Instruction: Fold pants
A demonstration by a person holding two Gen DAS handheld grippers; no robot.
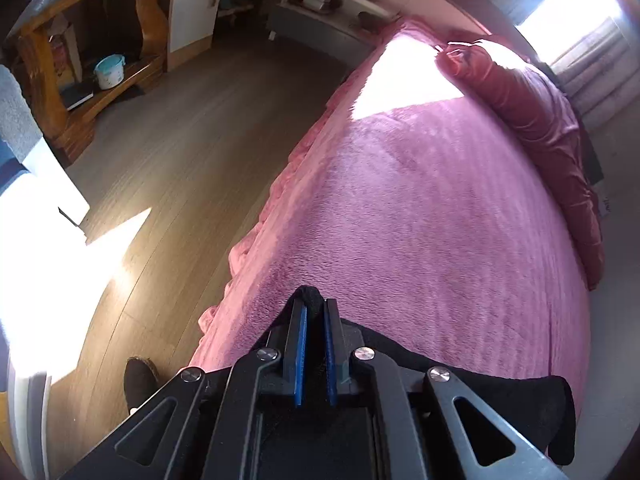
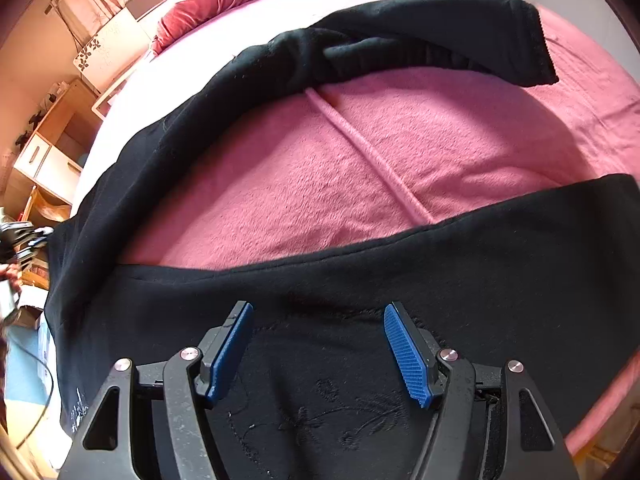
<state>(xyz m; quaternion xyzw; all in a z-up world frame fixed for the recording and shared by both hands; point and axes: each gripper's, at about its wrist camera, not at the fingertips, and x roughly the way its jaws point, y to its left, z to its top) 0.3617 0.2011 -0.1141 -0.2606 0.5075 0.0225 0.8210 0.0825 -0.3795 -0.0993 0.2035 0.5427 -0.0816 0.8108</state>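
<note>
Black pants (image 2: 360, 264) lie on a pink bed blanket (image 2: 320, 168), bent in a U: one leg curves along the far side to its cuff (image 2: 532, 40), the other part lies near me with embroidered flowers. My right gripper (image 2: 318, 312) is open just above the near black fabric, holding nothing. In the left wrist view my left gripper (image 1: 315, 306) is shut on a pinch of the black pants (image 1: 500, 396), which trail back to the right over the blanket (image 1: 420, 208).
A red pillow (image 1: 532, 120) lies along the bed's far edge. Wooden floor (image 1: 180, 160) and a wooden shelf unit (image 1: 80, 60) are left of the bed. A raised seam (image 2: 372, 152) runs across the blanket. Shelves and boxes (image 2: 44, 156) stand beyond the bed.
</note>
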